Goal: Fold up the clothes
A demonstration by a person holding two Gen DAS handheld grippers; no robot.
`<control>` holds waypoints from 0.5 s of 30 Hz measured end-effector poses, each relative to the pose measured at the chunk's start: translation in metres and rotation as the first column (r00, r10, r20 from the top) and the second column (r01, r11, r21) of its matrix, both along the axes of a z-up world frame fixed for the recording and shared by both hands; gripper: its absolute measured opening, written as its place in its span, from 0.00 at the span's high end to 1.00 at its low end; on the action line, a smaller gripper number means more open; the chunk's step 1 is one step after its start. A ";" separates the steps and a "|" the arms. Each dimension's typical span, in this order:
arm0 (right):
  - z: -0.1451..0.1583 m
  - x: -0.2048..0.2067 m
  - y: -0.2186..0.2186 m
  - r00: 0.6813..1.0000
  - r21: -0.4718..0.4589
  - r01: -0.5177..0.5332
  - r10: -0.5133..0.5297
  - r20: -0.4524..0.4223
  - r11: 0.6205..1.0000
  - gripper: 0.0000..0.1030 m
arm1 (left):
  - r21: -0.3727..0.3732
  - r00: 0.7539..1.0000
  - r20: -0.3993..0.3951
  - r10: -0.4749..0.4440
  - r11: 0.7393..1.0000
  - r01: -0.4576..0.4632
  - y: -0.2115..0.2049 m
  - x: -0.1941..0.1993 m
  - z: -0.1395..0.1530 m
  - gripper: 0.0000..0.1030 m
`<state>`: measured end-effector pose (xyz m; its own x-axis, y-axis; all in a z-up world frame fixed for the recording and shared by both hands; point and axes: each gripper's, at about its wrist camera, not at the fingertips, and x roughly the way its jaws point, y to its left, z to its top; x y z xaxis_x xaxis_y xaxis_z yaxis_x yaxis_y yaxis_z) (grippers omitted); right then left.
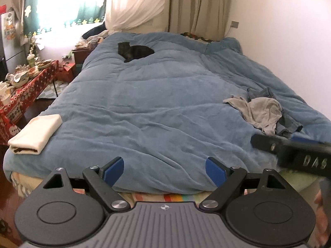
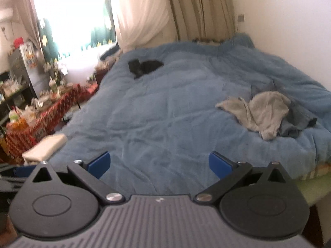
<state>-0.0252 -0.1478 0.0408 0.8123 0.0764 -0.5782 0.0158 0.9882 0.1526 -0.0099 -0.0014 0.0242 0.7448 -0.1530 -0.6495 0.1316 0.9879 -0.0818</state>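
Gripper [image 1: 164, 170] blue-padded, above seemingly plush duvet [image 1: 155, 103]

Crumpled grey shirt [image 1: 258, 111] [image 2: 262, 111] heaped over rumpled blue garment [image 1: 289, 125] [image 2: 298, 122], ahead and right of both grippers. Folded cream cloth [image 1: 36, 133] [image 2: 46, 147] lying flat, near left.

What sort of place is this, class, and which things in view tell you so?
Most likely a lived-in bedroom at home: a bed under a blue quilt, curtains at the window, and a cluttered side table with a red patterned cloth.

Bright window [image 1: 62, 2] (curtained), blue bed [image 1: 157, 95]
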 end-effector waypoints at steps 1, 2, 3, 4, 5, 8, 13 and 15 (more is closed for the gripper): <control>0.000 -0.002 0.001 1.000 -0.007 0.012 -0.012 -0.005 1.000 0.01 | 0.021 1.000 0.002 0.010 1.000 -0.010 -0.001 -0.001 0.000 0.15; -0.001 -0.003 0.002 1.000 -0.013 0.026 -0.026 -0.006 1.000 0.01 | 0.039 1.000 0.012 0.023 0.999 -0.023 -0.003 -0.003 -0.001 0.15; -0.001 -0.006 0.003 0.999 -0.021 0.038 -0.038 -0.001 0.999 0.01 | 0.049 0.999 0.018 0.029 0.998 -0.029 -0.005 -0.004 -0.002 0.15; -0.001 -0.008 0.005 0.999 -0.037 0.052 -0.052 0.005 0.998 0.01 | 0.058 0.999 0.022 0.034 0.998 -0.035 -0.006 -0.005 -0.002 0.15; -0.002 -0.009 0.006 0.998 -0.056 0.069 -0.069 0.010 0.996 0.01 | 0.060 0.999 0.018 0.037 0.997 -0.038 -0.007 -0.006 -0.003 0.15; -0.004 -0.011 0.010 0.996 -0.106 0.087 -0.087 0.000 0.991 0.01 | 0.049 0.998 0.008 0.060 0.997 -0.060 -0.006 -0.008 -0.004 0.15; -0.011 -0.011 0.009 0.995 -0.100 0.079 -0.085 -0.049 0.992 0.01 | 0.071 0.995 0.003 0.100 0.992 -0.099 -0.002 -0.009 -0.005 0.15; -0.014 -0.012 0.008 0.995 -0.094 0.077 -0.083 -0.054 0.993 0.01 | 0.074 0.994 0.003 0.108 0.991 -0.108 -0.001 -0.009 -0.005 0.15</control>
